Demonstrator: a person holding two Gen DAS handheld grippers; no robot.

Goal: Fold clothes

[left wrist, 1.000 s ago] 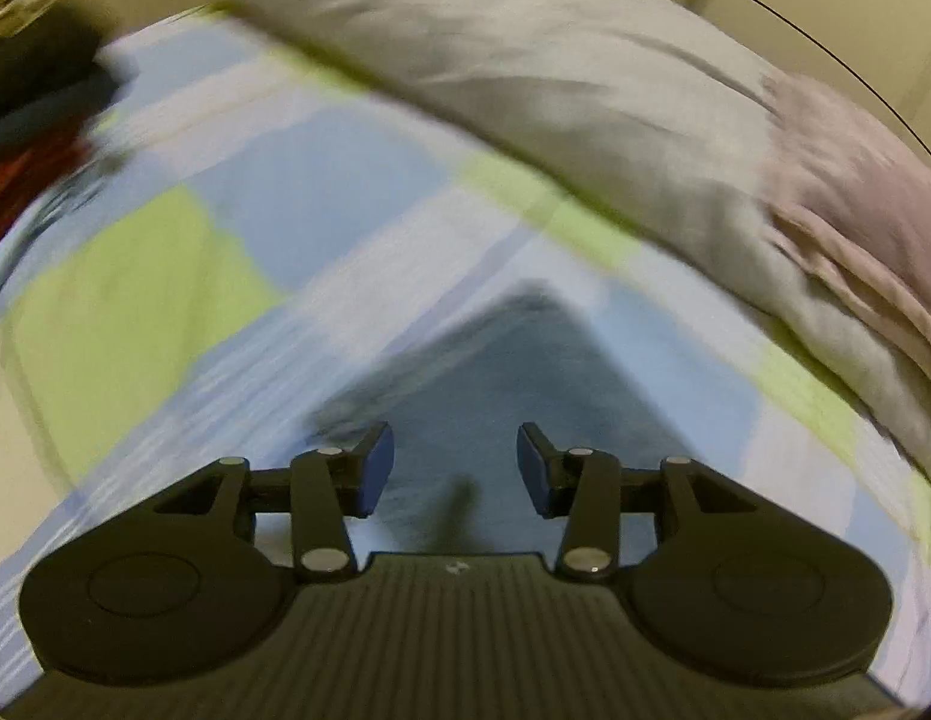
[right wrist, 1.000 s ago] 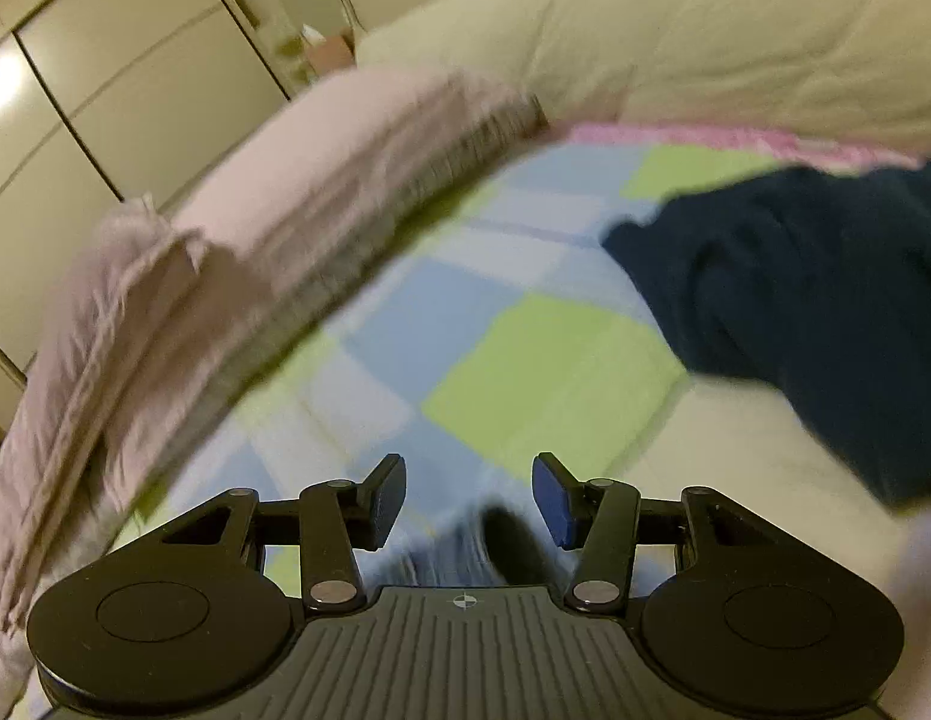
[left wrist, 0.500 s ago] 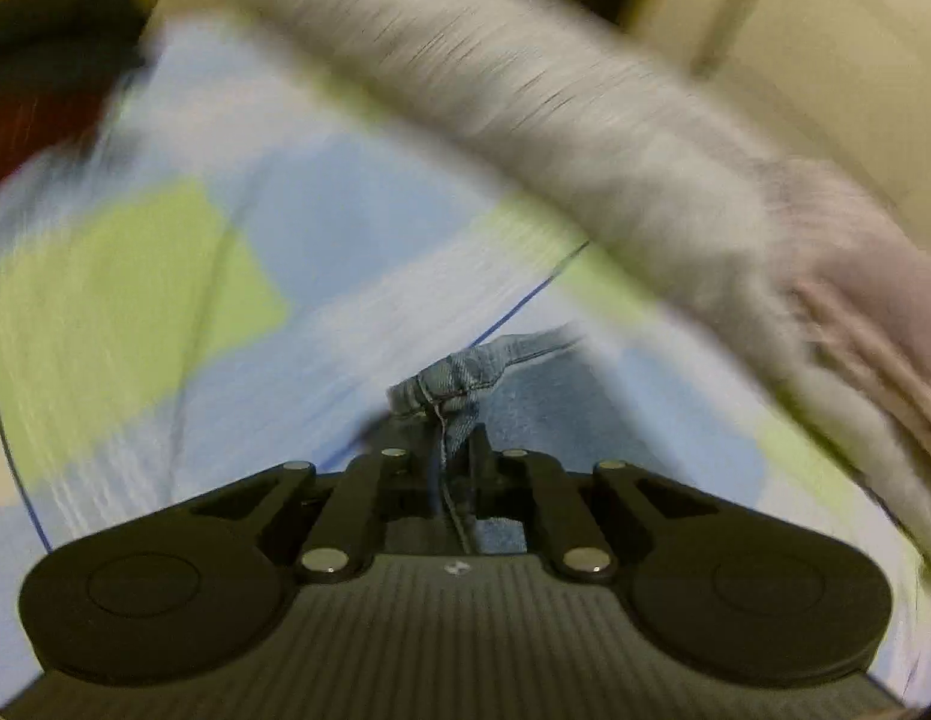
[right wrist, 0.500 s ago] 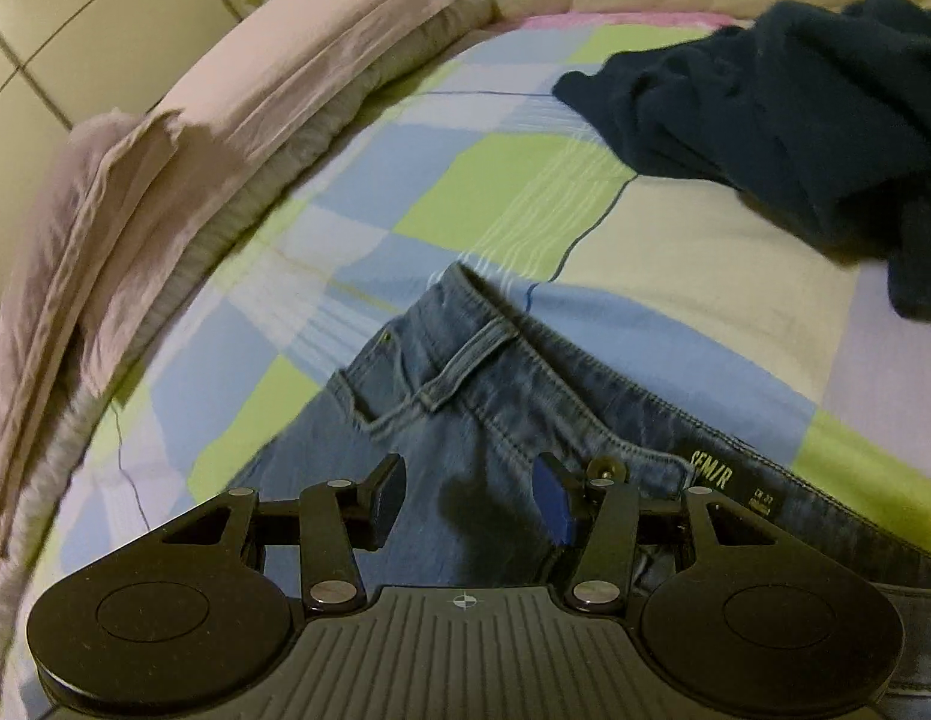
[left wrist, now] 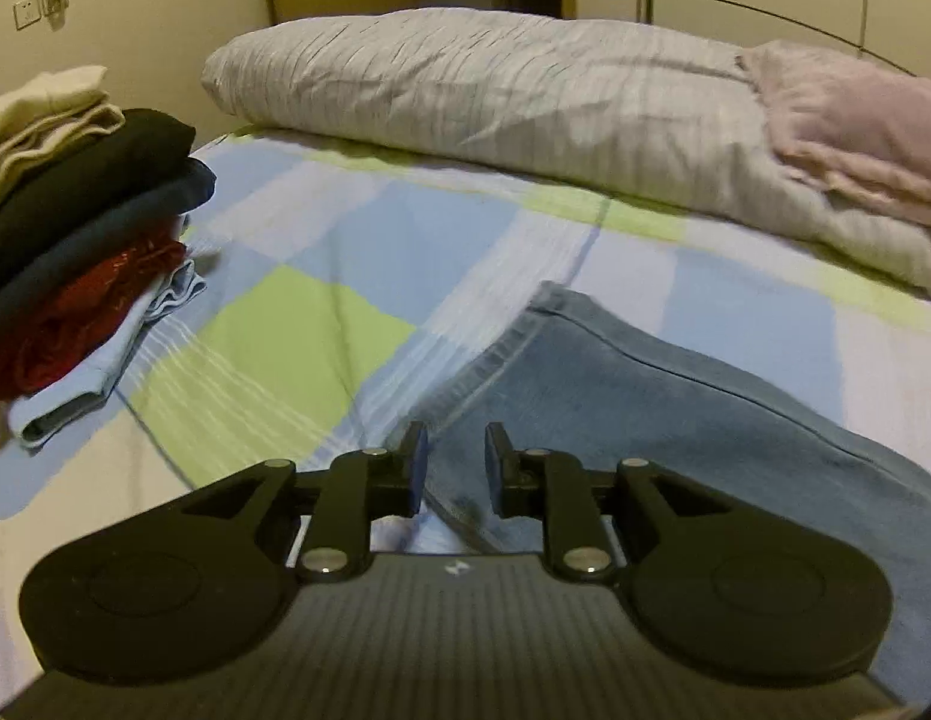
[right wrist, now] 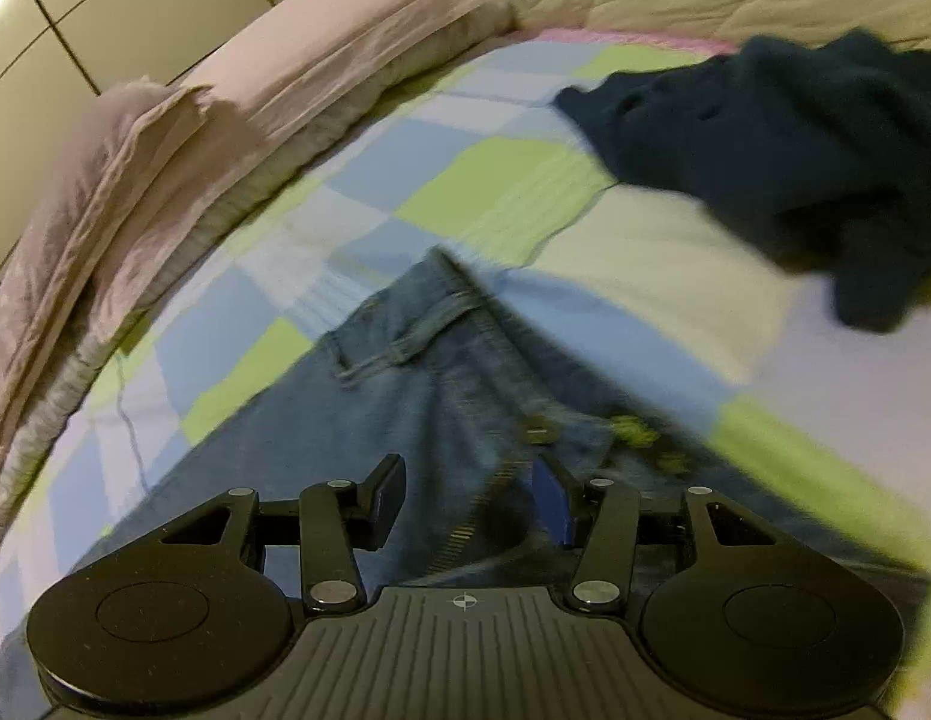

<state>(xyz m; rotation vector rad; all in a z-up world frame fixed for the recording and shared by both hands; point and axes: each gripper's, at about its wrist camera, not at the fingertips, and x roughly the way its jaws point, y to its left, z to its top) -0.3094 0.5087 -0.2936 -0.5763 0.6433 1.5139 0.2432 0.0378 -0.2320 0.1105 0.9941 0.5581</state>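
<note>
the jeans lie spread flat on the checked bed sheet, not yet folded. left of the jeans sits a pile of folded clothes, so part of the work looks done. beyond the jeans, to their right, a dark blue sweater lies crumpled and waits its turn. the left gripper has just been opening its jaws; they stand narrowly apart over the jeans' edge, holding nothing. the right gripper hovers over the waistband, jaws wide, empty.
</note>
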